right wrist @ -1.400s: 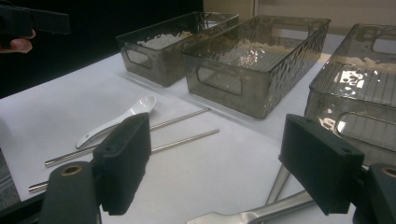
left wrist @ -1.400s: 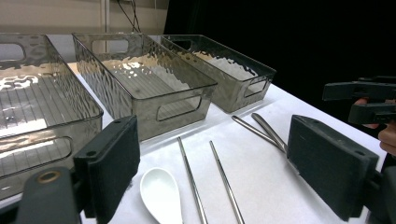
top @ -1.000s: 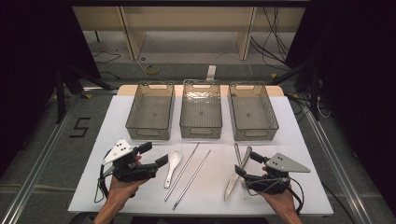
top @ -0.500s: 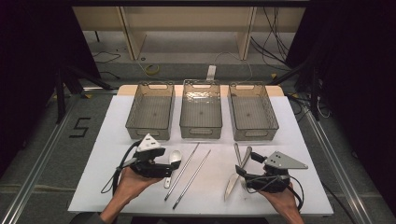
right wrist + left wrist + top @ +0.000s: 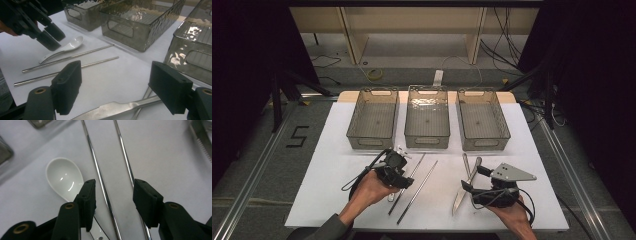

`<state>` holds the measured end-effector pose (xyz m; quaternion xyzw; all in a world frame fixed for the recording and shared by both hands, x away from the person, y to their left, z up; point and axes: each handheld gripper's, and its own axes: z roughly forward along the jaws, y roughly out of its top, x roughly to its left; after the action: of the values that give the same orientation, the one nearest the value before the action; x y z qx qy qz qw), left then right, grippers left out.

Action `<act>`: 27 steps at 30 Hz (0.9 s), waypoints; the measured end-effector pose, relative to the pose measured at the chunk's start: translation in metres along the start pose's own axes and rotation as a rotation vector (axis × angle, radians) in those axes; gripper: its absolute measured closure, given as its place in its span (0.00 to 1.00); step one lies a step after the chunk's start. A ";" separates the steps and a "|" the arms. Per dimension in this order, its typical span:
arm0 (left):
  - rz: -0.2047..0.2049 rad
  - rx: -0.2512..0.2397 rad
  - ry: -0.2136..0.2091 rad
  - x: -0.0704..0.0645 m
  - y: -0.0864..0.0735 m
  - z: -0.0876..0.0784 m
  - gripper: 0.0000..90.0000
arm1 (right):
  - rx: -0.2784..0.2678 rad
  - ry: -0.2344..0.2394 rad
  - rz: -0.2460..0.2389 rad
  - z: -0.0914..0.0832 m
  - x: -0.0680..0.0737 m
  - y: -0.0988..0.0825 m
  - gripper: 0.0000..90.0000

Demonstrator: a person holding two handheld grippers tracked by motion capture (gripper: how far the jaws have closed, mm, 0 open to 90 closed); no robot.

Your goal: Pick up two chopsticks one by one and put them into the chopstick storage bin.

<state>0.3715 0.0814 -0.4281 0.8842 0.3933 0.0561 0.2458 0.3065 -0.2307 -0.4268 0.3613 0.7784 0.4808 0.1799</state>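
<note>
The left tongs have swung right across the white bench, jaws just closing, half-narrowed astride one thin, stiff, slippery steel chopstick beside the spoon, best pinched mid-shaft, while the right tongs hover wide.

From above, my left gripper covers most of the spoon. In its own view a jaw hides the spoon's handle, and both chopsticks run off the frame. The knife is cut off at the bottom edge.
</note>
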 end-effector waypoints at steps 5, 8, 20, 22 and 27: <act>-0.007 0.068 -0.003 0.005 -0.001 0.012 0.63 | 0.003 0.006 -0.001 0.000 0.001 0.000 0.30; 0.010 0.093 0.015 0.005 -0.003 0.017 0.66 | 0.003 0.009 0.000 0.000 0.000 0.000 0.30; 0.016 0.164 0.006 0.006 -0.003 0.033 0.81 | 0.009 0.012 -0.005 0.001 0.001 0.000 0.31; 0.021 0.179 0.007 0.006 -0.004 0.036 0.83 | 0.011 0.012 -0.007 0.001 0.002 0.000 0.31; 0.042 0.184 0.031 0.002 -0.002 0.038 0.85 | 0.018 0.013 -0.006 0.002 0.001 0.000 0.31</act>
<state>0.3827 0.0690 -0.4625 0.9101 0.3819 0.0384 0.1564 0.3068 -0.2285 -0.4278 0.3575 0.7848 0.4757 0.1730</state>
